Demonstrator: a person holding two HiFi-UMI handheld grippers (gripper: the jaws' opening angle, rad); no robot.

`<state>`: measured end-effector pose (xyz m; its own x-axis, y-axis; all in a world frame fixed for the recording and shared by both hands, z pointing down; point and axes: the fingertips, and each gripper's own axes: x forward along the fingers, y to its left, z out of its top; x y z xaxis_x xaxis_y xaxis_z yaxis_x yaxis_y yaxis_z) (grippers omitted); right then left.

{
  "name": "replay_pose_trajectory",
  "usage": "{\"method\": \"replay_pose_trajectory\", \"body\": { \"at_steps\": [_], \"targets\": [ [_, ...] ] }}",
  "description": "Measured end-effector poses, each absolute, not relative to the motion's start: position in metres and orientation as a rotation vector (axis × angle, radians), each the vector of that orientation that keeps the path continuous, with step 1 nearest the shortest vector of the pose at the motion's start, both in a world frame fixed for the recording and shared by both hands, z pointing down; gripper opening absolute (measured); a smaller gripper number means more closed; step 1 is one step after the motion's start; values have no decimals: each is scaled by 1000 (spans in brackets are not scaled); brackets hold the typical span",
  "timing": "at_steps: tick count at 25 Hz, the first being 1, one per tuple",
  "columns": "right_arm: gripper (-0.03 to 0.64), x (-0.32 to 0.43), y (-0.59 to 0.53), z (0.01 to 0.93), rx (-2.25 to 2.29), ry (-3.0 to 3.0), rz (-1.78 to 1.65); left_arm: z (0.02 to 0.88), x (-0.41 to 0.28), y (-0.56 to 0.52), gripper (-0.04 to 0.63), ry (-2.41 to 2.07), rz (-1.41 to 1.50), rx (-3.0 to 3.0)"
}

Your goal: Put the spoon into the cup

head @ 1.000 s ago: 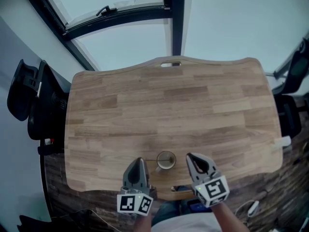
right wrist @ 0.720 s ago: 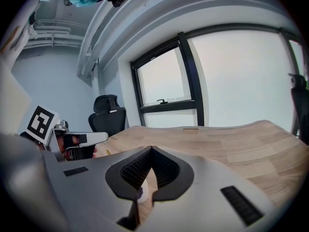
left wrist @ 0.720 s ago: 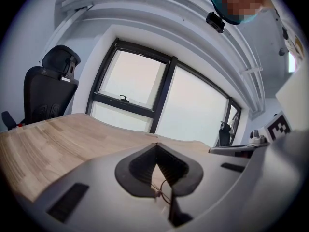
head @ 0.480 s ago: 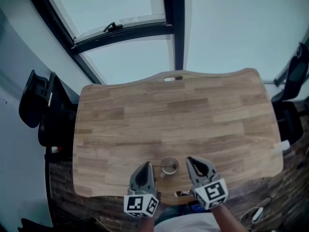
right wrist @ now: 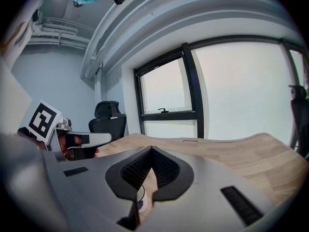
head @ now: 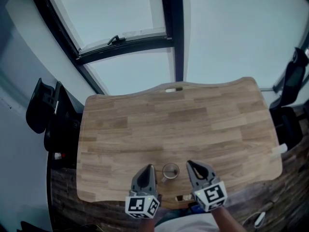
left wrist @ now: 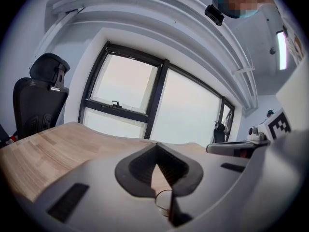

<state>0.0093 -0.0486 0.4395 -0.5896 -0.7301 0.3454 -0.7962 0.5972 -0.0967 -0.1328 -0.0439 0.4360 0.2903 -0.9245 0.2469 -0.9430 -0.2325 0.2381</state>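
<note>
Tabletop of pale wooden planks [head: 193,120] fills the head view, seen from steeply above, with a large black-framed window [head: 166,37] beyond its far edge. A small, round, pale cup with a handle [head: 170,170] stands near the front edge of the tabletop, close to the person.

The grey left tool [head: 147,172] sits just left of the cup and the grey right tool [head: 193,167] just right of it. Both point away from the person, and neither touches the cup. Each carries a white cube with black square markers at its rear. A black office chair [head: 46,112] stands well to the left of the cup, off the tabletop.

In each gripper view the tips of that tool's two jaws meet. Only bare tabletop and part of the cup show through the gap behind the tips, so both tools are closed and empty.

No spoon can be made out for certain in any view. The cup's inside is too small to show whether a spoon lies in it. A small dark shape [head: 179,197] sits just in front of the cup, at the tabletop's front edge, but it is too small to identify.

Judging from this, either the spoon is already in the cup and the task is done, or it has not yet been picked up. The pictures do not settle which.
</note>
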Motion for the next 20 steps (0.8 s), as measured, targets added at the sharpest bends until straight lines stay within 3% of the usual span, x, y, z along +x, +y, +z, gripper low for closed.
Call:
{"method": "replay_pose_trajectory", "body": {
  "at_steps": [20],
  "targets": [
    [-3, 13, -47, 432, 1269, -2581, 329, 437, -140, -41, 2, -1713, 98, 2203]
  ]
}}
